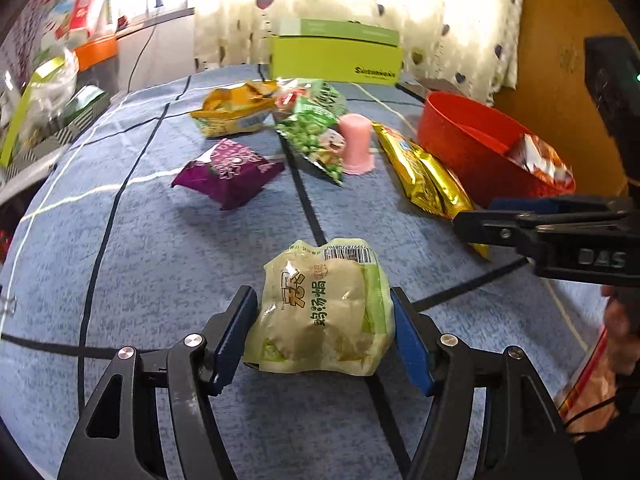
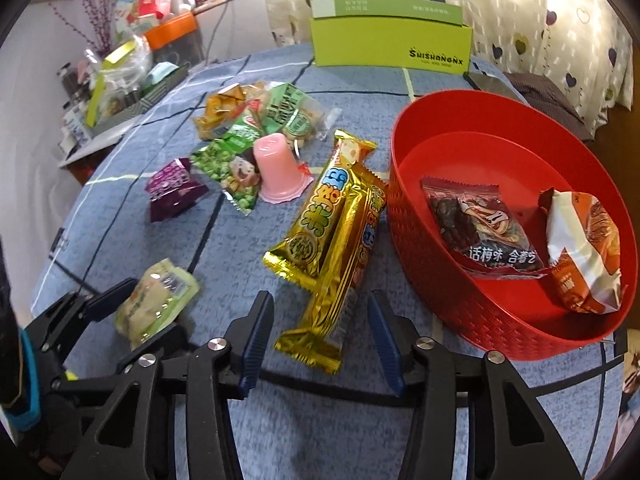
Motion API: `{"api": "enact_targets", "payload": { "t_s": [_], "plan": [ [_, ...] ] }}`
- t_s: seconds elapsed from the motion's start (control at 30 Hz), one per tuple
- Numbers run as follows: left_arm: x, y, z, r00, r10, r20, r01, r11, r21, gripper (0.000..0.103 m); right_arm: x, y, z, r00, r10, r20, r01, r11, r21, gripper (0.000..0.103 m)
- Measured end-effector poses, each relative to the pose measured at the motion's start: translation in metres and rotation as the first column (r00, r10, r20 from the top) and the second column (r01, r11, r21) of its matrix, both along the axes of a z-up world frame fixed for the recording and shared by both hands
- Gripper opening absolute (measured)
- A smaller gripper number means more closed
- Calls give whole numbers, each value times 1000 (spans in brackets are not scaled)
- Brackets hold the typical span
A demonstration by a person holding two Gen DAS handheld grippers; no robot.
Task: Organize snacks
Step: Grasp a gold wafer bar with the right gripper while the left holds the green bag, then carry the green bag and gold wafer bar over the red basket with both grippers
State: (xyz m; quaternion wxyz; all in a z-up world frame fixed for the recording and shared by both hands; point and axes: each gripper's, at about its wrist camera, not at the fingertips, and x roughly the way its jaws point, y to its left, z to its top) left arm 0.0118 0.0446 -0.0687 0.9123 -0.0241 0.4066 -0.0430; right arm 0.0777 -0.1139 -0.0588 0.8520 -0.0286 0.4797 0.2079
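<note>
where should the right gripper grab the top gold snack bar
Across its narrow middle, coming from above. The top gold bar lies flat and long, pointing away from the right gripper, whose open fingers already line up with its long sides; the ends are thin crimped seals.

The basket (image 2: 472,312) stood at the right of the table (image 2: 192,216), with two packets (image 2: 484,236) inside it. Just left of the basket lay two long bars (image 2: 332,236), one partly over the other. Farther left, a cup (image 2: 278,170) stood upside down beside a pea packet (image 2: 230,170). Behind them all stood a box (image 2: 390,48).
</note>
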Motion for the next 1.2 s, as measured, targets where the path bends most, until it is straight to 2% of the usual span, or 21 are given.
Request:
{"api": "enact_targets", "payload": {
  "t_s": [0.07, 0.23, 0.3, 0.53, 0.63, 0.83, 0.9, 0.97, 1.0, 1.2],
  "plan": [
    [0, 2, -1, 1000, 8, 9, -8, 1000, 1, 67, 3, 1, -3, 1000, -25, 1, 25, 1000, -14, 42],
    [1, -2, -3, 1000, 12, 15, -13, 1000, 21, 67, 7, 6, -9, 999, -28, 18, 29, 998, -58, 25],
    [2, -2, -3, 1000, 15, 17, -15, 1000, 21, 67, 7, 4, -10, 1000, -24, 19, 25, 998, -58, 22],
    [4, -4, -3, 1000, 17, 12, -18, 999, 39, 67, -11, -3, -9, 999, 24, 23, -22, 997, -77, 21],
    [3, -5, -3, 1000, 16, 11, -17, 999, 39, 67, -18, -7, -9, 999, 48, 5, -47, 998, -44, 21],
    [3, -10, -4, 1000, -14, 10, 14, 998, 60, 67, -12, -3, -9, 999, 40, -13, -41, 999, -28, 32],
    [4, -10, -4, 1000, -17, 7, 17, 998, 64, 67, -12, 2, -9, 999, 49, 1, -49, 998, -49, 32],
    [4, -10, -3, 1000, -22, 0, 21, 997, 68, 67, -15, 4, -10, 998, 62, 19, -60, 996, -72, 28],
    [5, -10, -3, 1000, -21, -3, 21, 997, 70, 67, -17, 5, -10, 997, 67, 28, -64, 994, -88, 21],
    [5, -10, -3, 1000, -2, -3, 3, 998, 62, 67, -28, 7, -9, 994, 95, 47, -90, 991, -103, 20]
  ]
}}
